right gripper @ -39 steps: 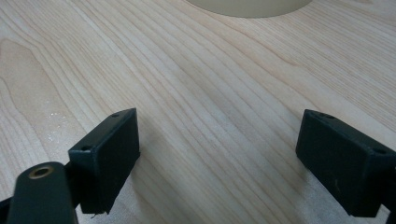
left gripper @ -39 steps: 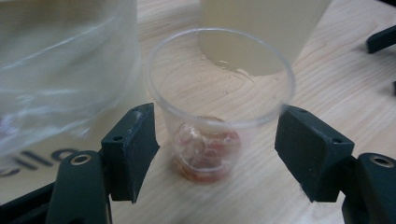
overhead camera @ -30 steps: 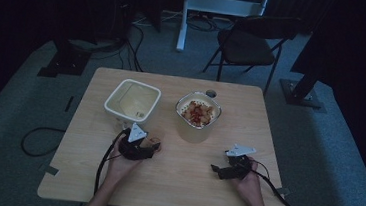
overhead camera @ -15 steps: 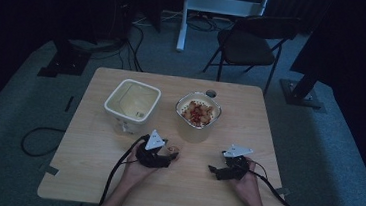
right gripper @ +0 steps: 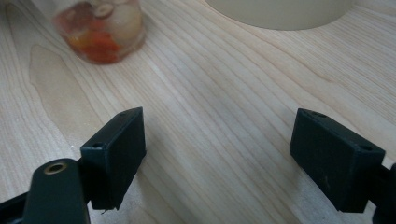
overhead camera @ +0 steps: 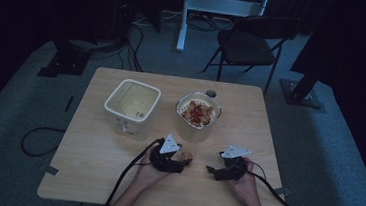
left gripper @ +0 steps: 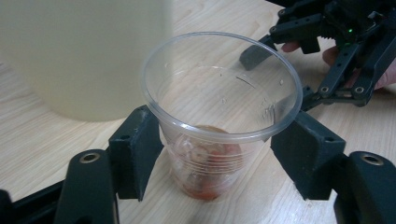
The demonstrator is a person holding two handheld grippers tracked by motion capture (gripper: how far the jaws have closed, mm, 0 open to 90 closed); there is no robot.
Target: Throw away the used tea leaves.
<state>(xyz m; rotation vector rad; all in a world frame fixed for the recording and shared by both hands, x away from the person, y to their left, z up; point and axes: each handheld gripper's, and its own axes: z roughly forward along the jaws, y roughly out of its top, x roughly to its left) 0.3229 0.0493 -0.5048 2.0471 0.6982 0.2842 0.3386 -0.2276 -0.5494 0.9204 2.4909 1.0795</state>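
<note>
My left gripper (left gripper: 219, 154) clasps the cup (left gripper: 219, 116), which stands on the table (overhead camera: 90, 160) at six o'clock from the bowl (overhead camera: 198, 113). My right gripper (right gripper: 219, 154) hangs open at three o'clock from the cup.

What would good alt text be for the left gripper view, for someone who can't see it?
A clear plastic cup with a little reddish food at its bottom stands on a pale wooden table, between the left gripper's two black jaws, which flank its sides. A cream container rises behind, and the right gripper sits at the upper right.
</note>
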